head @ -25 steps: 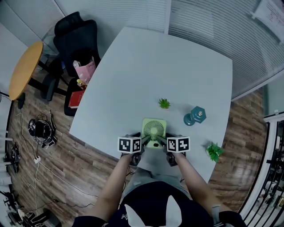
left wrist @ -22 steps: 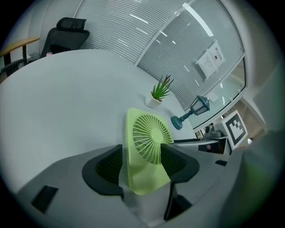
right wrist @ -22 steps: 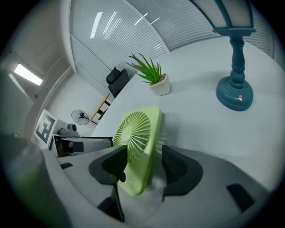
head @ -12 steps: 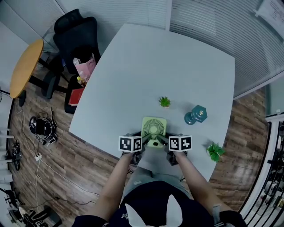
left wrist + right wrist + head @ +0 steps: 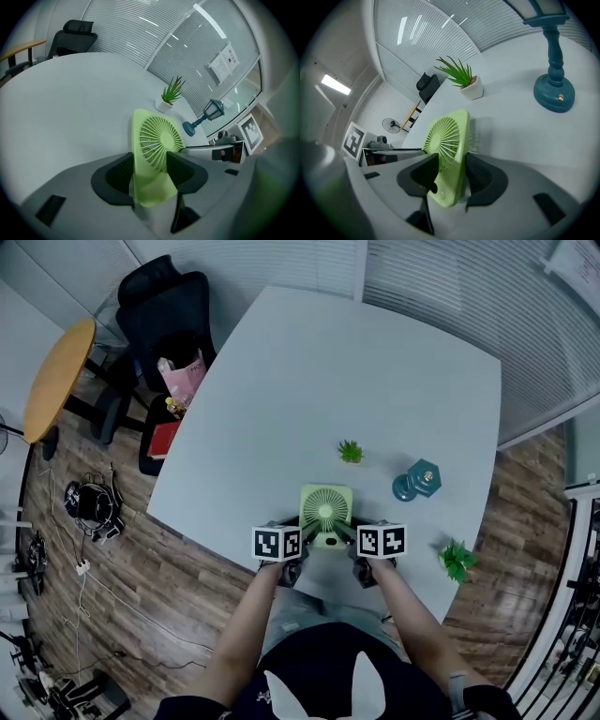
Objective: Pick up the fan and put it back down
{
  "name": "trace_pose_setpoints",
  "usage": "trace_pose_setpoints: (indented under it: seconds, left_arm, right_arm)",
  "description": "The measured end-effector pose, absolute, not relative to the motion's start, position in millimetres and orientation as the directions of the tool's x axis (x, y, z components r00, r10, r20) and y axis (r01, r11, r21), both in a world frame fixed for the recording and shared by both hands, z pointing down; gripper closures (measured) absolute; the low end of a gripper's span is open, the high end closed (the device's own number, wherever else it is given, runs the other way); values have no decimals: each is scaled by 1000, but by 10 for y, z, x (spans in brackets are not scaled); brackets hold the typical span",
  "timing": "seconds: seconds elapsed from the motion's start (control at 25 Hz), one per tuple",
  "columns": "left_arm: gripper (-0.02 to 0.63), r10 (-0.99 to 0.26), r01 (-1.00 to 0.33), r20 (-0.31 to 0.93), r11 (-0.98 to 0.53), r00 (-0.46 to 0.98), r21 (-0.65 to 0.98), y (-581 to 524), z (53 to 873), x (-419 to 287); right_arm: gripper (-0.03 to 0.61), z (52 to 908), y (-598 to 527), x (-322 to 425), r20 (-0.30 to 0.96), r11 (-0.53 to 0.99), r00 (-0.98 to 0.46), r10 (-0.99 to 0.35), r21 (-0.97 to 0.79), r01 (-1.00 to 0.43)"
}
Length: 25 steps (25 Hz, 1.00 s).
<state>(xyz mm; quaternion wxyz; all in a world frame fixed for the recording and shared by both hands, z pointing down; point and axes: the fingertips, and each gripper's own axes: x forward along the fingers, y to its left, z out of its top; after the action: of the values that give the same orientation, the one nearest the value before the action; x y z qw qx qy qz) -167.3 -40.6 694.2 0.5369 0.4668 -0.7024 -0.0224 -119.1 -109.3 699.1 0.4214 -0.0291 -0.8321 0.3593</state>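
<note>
My left tool (image 5: pixel 150 165) sits on the left edge of the fan (image 5: pixel 325 513), with its pads against the front and back of the green frame. My right tool (image 5: pixel 452 174) is closing on the right edge; the frame is between its jaws, but I judge it not yet pinched. The fan stands upright on its foot close to the near edge of the worktop (image 5: pixel 309 381), between my two tools.

To do this well I would let the right pads seat fully on the solid rim, not the thin grille ribs; then raise both tools together so the fan stays level and does not twist; I would bring it straight back down until the foot sits flat, and only then let go.

The worktop is pale, smooth and mostly bare. A small potted plant (image 5: pixel 350 452) stands beyond the fan; a teal lantern (image 5: pixel 415 482) is to its right; a second plant (image 5: pixel 456 561) is near the right edge, and all three are well apart from my grip.

Around it lies a wood floor (image 5: pixel 112 577) with loose cables (image 5: pixel 89 507); there is also a black chair (image 5: pixel 159 315), a round wooden table (image 5: pixel 56 381), and slatted blinds (image 5: pixel 441 277) along the far wall.
</note>
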Motion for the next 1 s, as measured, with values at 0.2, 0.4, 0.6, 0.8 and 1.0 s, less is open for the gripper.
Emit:
trace_pose_setpoints:
  seconds: [0.2,0.4,0.6,0.8,1.0]
  left_arm:
    - [383,-680,-616,733,572,12,541,-372,6909,-1682]
    - [399,-689,-628,725,564,0,536,-384,6830,-1717]
    - [402,-696,-639,718,546,15,542,-396,6729,-1756]
    - [402,-698,-665,715,513,45,543,-444,6635,-1810]
    - [405,-715,-683,695,473,71,557,-489,6484,-1839]
  right_arm:
    - [396,6961,-1063,-1191,683,736,-640,351,-624,-262]
    - [397,6913,-1075,-1193,687,728,-644,338,-624,-284]
    - [396,6808,-1084,-1214,688,723,-657,309,-619,-307]
    - [396,6712,-1099,-1226,688,706,-674,269,-617,-348]
    - [396,6550,-1124,-1216,687,700,-693,217,-604,-380]
